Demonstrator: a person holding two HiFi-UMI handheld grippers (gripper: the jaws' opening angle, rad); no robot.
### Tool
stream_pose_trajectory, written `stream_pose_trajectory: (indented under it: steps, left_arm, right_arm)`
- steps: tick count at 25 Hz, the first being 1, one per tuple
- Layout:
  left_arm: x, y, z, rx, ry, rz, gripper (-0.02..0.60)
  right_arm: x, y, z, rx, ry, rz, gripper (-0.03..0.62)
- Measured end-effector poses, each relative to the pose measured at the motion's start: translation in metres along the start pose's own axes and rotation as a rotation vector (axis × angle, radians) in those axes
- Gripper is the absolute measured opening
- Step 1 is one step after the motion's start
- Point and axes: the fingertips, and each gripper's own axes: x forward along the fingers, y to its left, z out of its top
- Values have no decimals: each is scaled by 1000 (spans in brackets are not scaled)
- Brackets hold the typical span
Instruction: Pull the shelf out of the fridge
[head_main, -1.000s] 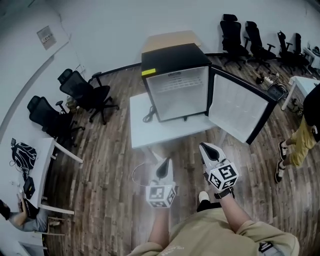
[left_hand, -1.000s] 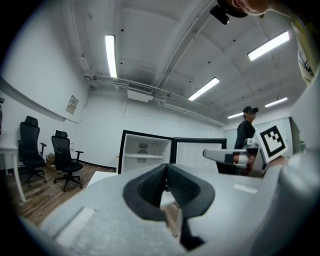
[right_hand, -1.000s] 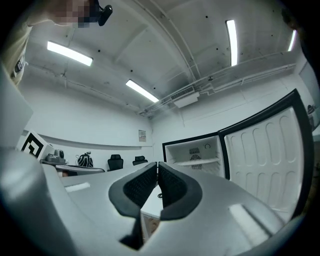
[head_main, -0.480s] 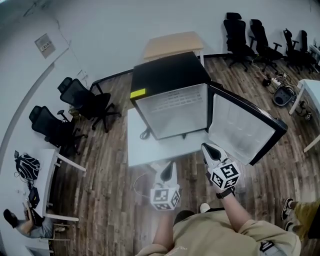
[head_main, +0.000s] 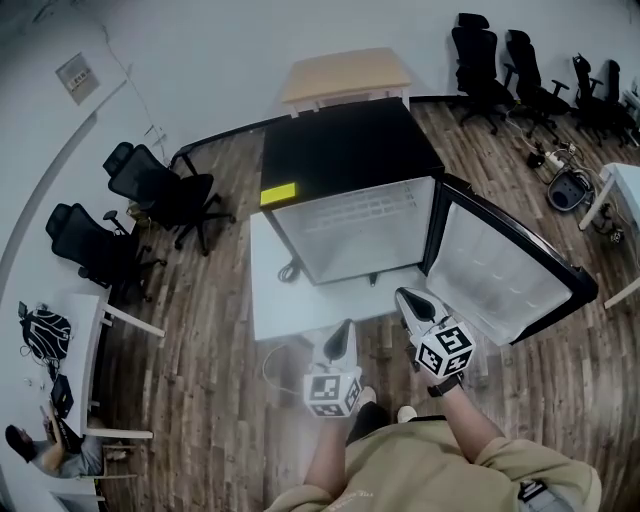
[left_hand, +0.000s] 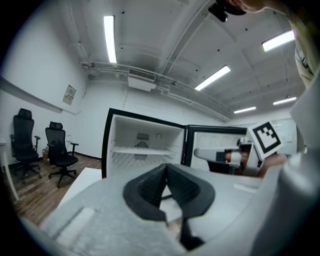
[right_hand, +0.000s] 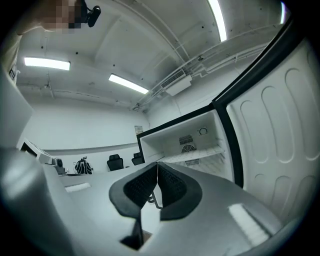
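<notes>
A black mini fridge (head_main: 345, 150) stands on a white table (head_main: 285, 305) with its door (head_main: 500, 270) swung open to the right. Inside, a white wire shelf (head_main: 365, 212) sits across the upper part; it also shows in the left gripper view as the shelf (left_hand: 142, 150) and in the right gripper view as the shelf (right_hand: 192, 156). My left gripper (head_main: 342, 328) (left_hand: 166, 167) is shut and empty, short of the table's front edge. My right gripper (head_main: 408, 297) (right_hand: 158, 164) is shut and empty too, beside the open door. Both point at the fridge and touch nothing.
A black cable (head_main: 290, 270) lies on the table left of the fridge. Office chairs (head_main: 150, 190) stand at the left, more chairs (head_main: 500, 60) at the back right. A wooden table (head_main: 345, 75) sits behind the fridge. A desk (head_main: 85, 340) and a seated person (head_main: 40, 450) are at lower left.
The view has closed in on the fridge, which looks larger and nearer. Both grippers keep their place low in front. The person in yellow shorts at the right has left the picture.
</notes>
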Motion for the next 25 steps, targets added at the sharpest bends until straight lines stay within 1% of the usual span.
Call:
stream_pose_trajectory:
  steps: [3, 5, 7, 9, 11, 15, 20, 25]
  left_arm:
    - [16, 22, 6, -2, 6, -20, 3]
    - [27, 35, 8, 0, 12, -27, 3]
    - [36, 42, 8, 1, 18, -42, 3]
    - [45, 46, 8, -19, 22, -65, 3]
    - [54, 50, 12, -41, 19, -90, 3]
    - [70, 63, 21, -42, 12, -102, 3]
    - [84, 84, 18, -42, 35, -91, 3]
    - [93, 94, 14, -38, 53, -93, 3]
  right_arm:
    - [32, -5, 3, 24, -6, -12, 6]
    - [52, -9, 0, 67, -15, -11, 9]
    - [66, -17, -8, 160, -33, -7, 11]
    - [75, -27, -17, 272, -61, -14, 19]
    - [84, -34, -21, 339, -79, -24, 36]
    - [107, -42, -20, 385, -92, -30, 62]
    - [136, -50, -17, 426, -107, -29, 97]
    - [162, -66, -17, 461, -116, -58, 190]
